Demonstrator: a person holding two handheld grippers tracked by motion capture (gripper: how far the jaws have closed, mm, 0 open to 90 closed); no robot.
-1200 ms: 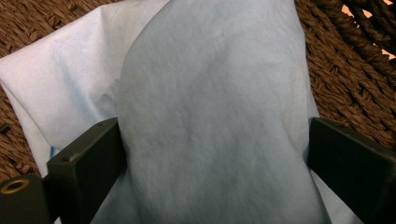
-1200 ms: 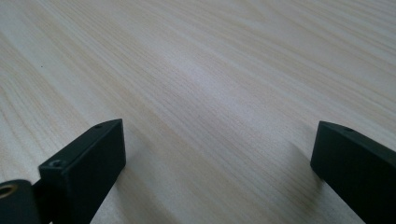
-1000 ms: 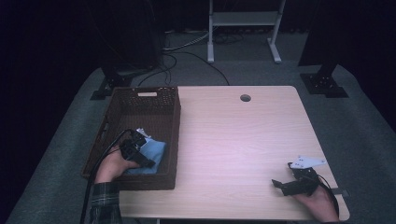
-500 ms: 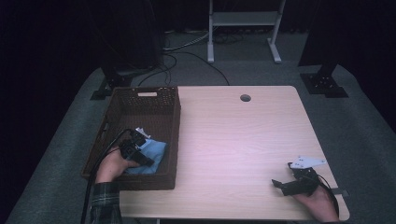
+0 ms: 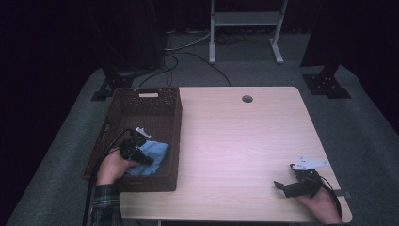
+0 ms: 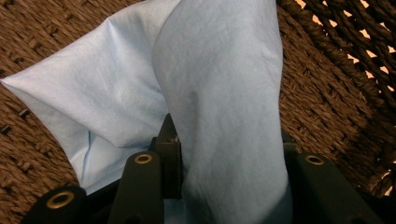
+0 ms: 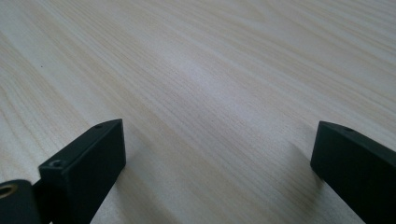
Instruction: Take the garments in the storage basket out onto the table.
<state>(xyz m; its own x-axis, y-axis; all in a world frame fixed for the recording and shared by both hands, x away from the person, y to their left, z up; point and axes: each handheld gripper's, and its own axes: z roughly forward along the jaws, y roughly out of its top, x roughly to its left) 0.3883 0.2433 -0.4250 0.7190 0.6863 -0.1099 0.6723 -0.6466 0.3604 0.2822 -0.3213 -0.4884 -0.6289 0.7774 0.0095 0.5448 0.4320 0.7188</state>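
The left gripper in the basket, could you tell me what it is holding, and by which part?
The left gripper holds the light blue cloth by a raised fold between its jaws, which have just been closing.

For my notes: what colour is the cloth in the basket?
Light blue, plain; the cloth shows best in the left gripper view.

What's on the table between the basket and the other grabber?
Nothing: in the high view, bare table runs from the basket to the right gripper.
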